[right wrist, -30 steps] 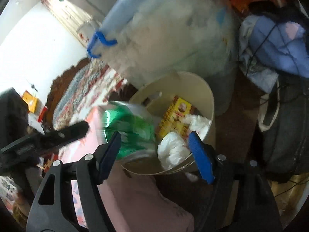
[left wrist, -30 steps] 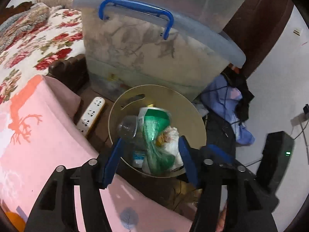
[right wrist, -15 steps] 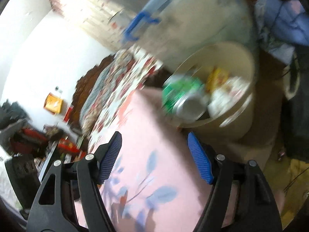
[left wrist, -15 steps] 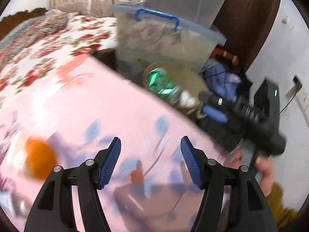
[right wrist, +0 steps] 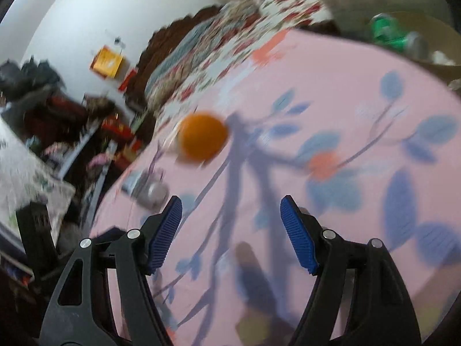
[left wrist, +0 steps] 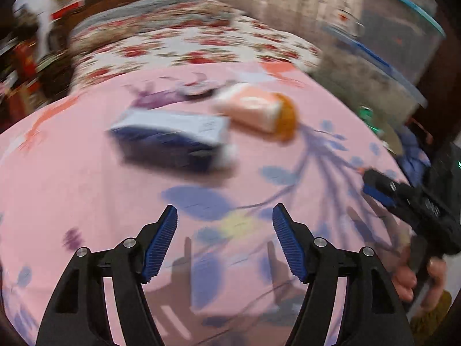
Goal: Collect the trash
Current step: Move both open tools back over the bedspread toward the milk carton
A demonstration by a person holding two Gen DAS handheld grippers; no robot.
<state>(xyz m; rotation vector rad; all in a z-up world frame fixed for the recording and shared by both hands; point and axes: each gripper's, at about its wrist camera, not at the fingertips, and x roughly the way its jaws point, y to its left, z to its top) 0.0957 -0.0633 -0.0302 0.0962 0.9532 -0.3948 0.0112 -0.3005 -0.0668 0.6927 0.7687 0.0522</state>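
Observation:
Both views are motion-blurred. My left gripper (left wrist: 224, 216) is open and empty above the pink sheet (left wrist: 86, 196). Ahead of it lie a blue and white box (left wrist: 173, 137), a pale bottle with an orange cap (left wrist: 259, 112) and a small purple wrapper (left wrist: 190, 89). My right gripper (right wrist: 230, 206) is open and empty over the same sheet (right wrist: 331, 109); it also shows at the right of the left wrist view (left wrist: 409, 204). The orange-capped bottle (right wrist: 203, 138) lies ahead of it. The beige trash bin (right wrist: 438, 46) with a green bottle (right wrist: 394, 36) in it is at the top right.
A floral quilt (left wrist: 187, 40) covers the bed behind the pink sheet. Clear storage bins with blue trim (left wrist: 383, 57) stand at the right. A dark headboard (right wrist: 173, 40) and cluttered shelves (right wrist: 57, 121) lie at the left.
Both grippers have swung away from the trash bin and back over the pink sheet. The green bottle stays in the bin. The box and the orange-capped bottle have come into view.

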